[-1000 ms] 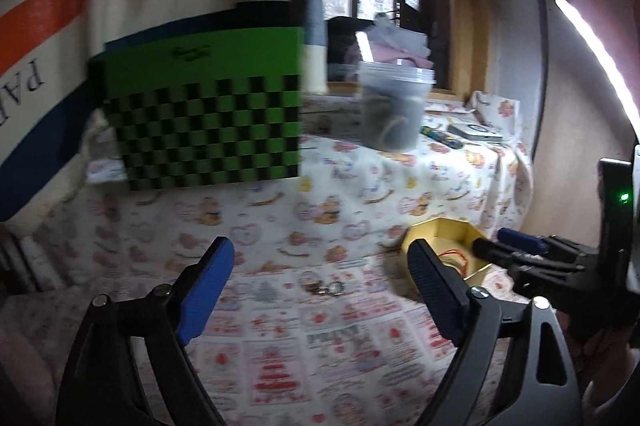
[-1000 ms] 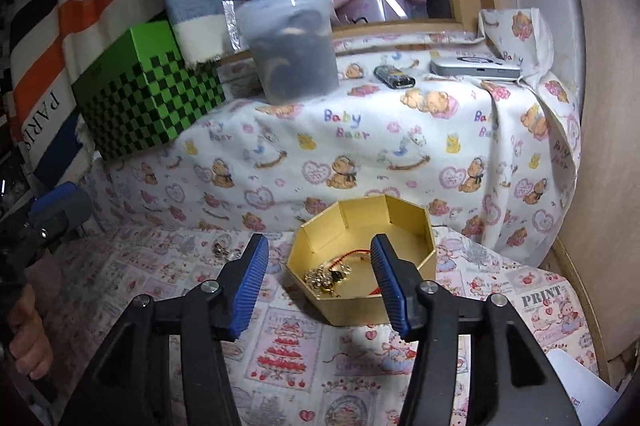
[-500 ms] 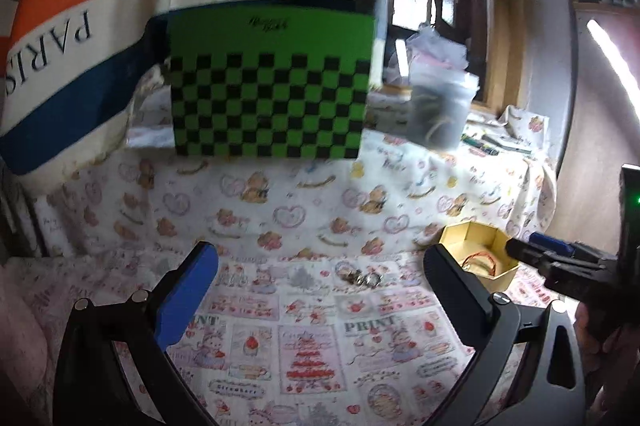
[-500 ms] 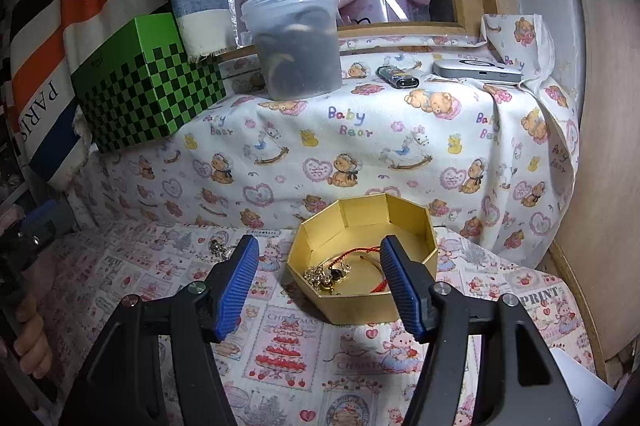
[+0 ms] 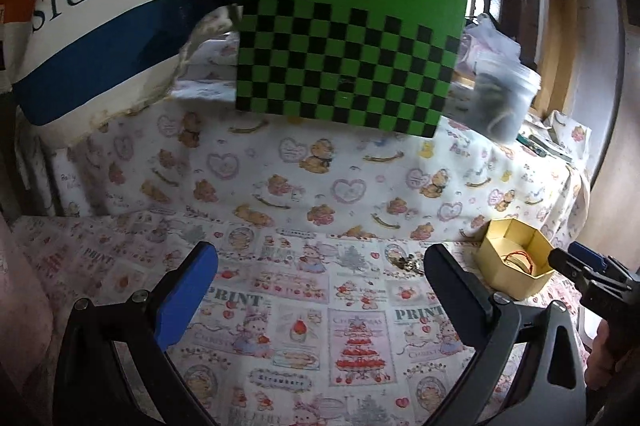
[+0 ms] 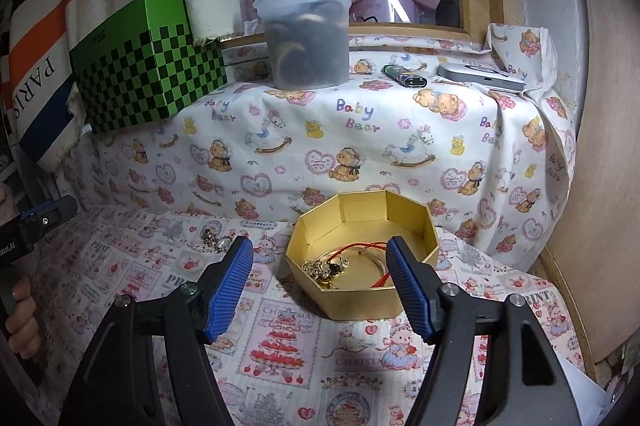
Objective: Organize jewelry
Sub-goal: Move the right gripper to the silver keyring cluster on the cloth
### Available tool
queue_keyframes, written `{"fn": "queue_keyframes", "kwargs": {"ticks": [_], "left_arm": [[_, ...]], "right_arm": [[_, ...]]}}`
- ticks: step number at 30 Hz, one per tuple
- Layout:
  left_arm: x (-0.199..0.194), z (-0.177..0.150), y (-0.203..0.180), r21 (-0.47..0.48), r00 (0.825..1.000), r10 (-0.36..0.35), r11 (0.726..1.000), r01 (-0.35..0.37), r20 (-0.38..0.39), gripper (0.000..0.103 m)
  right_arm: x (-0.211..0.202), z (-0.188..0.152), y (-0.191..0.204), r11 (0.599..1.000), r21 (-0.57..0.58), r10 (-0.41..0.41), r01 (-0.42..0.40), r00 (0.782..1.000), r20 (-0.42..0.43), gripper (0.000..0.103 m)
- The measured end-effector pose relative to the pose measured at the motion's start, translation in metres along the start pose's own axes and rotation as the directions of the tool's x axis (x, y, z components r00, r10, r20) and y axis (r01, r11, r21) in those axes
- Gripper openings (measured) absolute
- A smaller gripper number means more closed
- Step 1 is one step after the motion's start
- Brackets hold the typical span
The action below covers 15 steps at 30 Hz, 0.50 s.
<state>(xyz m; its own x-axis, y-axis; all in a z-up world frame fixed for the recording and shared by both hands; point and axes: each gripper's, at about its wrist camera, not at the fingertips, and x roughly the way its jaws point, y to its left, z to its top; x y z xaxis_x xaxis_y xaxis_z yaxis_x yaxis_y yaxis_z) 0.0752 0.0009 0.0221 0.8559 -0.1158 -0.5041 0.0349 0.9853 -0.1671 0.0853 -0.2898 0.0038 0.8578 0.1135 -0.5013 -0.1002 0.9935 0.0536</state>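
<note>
Soft printed cloth (image 6: pixel 360 154) covers everything. The gold box (image 6: pixel 362 300) looks like matt card, holding shiny metal jewelry (image 6: pixel 328 268) and red cord. Upper centre, the tub (image 6: pixel 306 34) is cloudy plastic; the checked box (image 6: pixel 148 82) smooth card.

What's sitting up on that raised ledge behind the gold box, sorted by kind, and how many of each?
Checkered green box: 1
Lidded plastic tub: 1
Lighter: 1
Flat silver device: 1
Total: 4
</note>
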Motion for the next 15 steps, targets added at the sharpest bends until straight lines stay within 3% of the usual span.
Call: {"fn": "queue_keyframes", "kwargs": {"ticks": [3, 10, 12, 15], "left_arm": [[-0.003, 0.002, 0.002, 0.008, 0.999, 0.039, 0.999, -0.039, 0.015, 0.102], [-0.007, 0.005, 0.008, -0.009, 0.999, 0.045, 0.999, -0.044, 0.029, 0.102], [-0.004, 0.002, 0.009, -0.01, 0.997, 0.07, 0.997, -0.07, 0.031, 0.102], [0.011, -0.003, 0.011, 0.001, 0.993, 0.118, 0.993, -0.118, -0.01, 0.102]], "right_arm": [[-0.002, 0.001, 0.001, 1.0, -0.008, -0.01, 0.011, 1.0, 0.011, 0.076], [-0.013, 0.002, 0.005, 1.0, -0.002, 0.01, -0.01, 1.0, 0.015, 0.078], [-0.019, 0.004, 0.009, 0.999, 0.014, 0.036, -0.036, 0.999, 0.017, 0.084], [-0.022, 0.007, 0.018, 0.999, 0.008, 0.044, -0.044, 0.999, 0.015, 0.086]]}}
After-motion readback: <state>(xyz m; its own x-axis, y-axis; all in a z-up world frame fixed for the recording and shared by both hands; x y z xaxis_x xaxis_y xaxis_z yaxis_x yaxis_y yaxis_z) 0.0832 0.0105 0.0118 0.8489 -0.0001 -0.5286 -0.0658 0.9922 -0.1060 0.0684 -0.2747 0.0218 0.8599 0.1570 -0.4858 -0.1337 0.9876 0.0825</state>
